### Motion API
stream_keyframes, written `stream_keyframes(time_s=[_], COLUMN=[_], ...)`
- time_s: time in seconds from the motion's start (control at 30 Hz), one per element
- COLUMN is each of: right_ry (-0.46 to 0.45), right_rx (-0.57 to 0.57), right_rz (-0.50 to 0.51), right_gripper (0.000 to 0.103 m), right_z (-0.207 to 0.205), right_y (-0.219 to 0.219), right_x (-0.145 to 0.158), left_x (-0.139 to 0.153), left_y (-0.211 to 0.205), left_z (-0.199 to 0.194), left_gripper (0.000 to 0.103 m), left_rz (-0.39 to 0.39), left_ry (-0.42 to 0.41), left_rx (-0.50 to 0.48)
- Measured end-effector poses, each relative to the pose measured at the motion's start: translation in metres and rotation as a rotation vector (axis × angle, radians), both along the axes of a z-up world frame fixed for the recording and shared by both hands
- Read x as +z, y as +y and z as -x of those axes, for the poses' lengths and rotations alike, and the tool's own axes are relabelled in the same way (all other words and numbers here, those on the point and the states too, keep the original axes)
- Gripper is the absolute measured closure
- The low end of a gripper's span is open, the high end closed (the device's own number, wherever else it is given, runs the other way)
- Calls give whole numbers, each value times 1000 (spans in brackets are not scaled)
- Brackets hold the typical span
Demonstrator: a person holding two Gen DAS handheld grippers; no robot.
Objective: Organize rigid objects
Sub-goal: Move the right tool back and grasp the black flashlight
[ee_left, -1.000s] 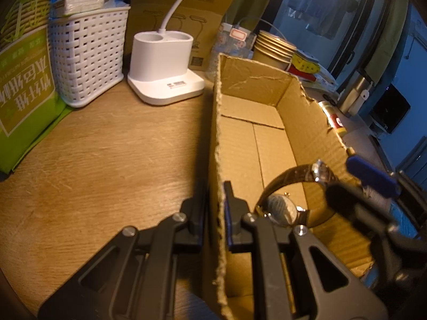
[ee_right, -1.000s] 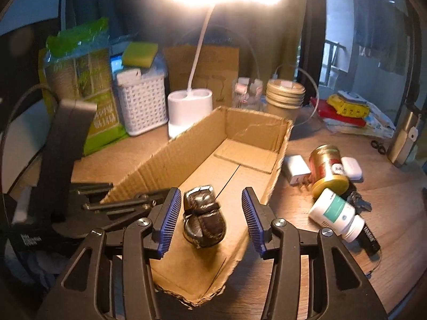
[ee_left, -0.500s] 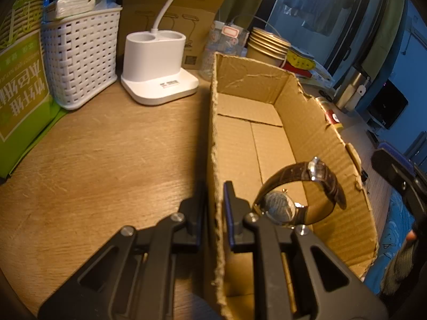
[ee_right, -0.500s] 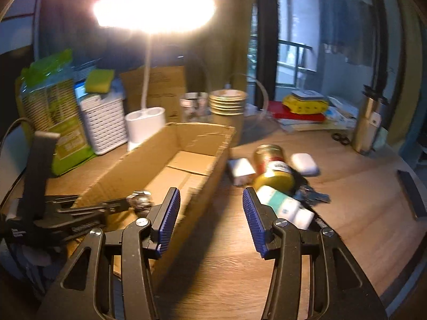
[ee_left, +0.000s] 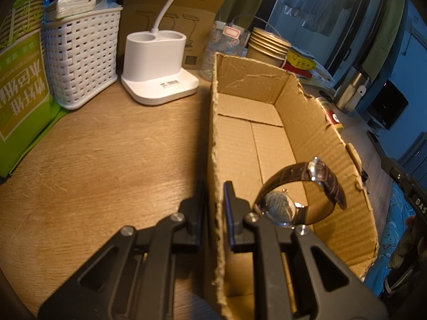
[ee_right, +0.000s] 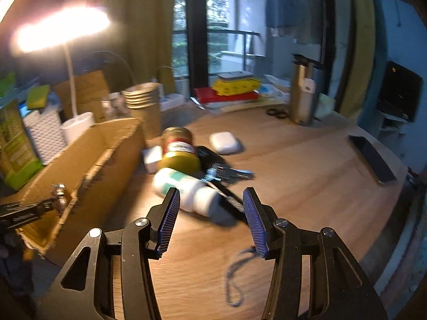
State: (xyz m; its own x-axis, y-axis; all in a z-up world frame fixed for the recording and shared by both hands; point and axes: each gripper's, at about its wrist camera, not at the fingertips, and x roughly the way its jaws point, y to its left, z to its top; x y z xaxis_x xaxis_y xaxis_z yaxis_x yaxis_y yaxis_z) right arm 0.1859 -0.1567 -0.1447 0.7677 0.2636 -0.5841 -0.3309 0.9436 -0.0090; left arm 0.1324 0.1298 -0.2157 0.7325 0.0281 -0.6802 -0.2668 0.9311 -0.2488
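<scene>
Wooden desk (ee_left: 106, 160): my left gripper (ee_left: 214, 208) pinches the cardboard box (ee_left: 315, 133) wall, a watch (ee_left: 301, 189) lies inside, and my spread, empty right gripper (ee_right: 210, 218) faces the bottle (ee_right: 186, 189), jar (ee_right: 178, 149) and keys (ee_right: 226, 173) beside the box, unpacked.

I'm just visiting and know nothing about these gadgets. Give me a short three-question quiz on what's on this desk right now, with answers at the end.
1. True or false: the wristwatch lies inside the cardboard box.
2. What is the left claw shut on?
A. the box's side wall
B. the watch strap
C. the white basket
3. Which thing on the table lies nearest in front of the open right claw?

Key
1. True.
2. A. One finger is outside the wall, the other inside.
3. The white bottle with a green label, lying on its side. The claw is empty.
</scene>
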Motion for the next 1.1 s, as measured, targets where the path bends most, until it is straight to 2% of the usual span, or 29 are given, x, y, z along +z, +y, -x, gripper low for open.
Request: stream_keyframes(time_s=[0.37,0.5,0.57,0.87,1.1], right_ry=[57,62,68,95,139], right_rx=[-66,-44,-44,-93,-42], right_rz=[34,28,36,79,92], right_gripper=[50,38,37,37,37], right_z=[-18,-21,-24,-41,-61], right_y=[-14,-12,-11,-19,-10], right_x=[-21,-24,-26,-38,-42], left_x=[0,0,0,0,0], left_y=[0,0,0,0,0], left_z=[1,1,0,0,1], left_gripper=[88,88,88,88,88], left_rz=[0,0,1,1,1], left_ry=[0,0,0,0,0], left_rx=[0,1,1,0,1])
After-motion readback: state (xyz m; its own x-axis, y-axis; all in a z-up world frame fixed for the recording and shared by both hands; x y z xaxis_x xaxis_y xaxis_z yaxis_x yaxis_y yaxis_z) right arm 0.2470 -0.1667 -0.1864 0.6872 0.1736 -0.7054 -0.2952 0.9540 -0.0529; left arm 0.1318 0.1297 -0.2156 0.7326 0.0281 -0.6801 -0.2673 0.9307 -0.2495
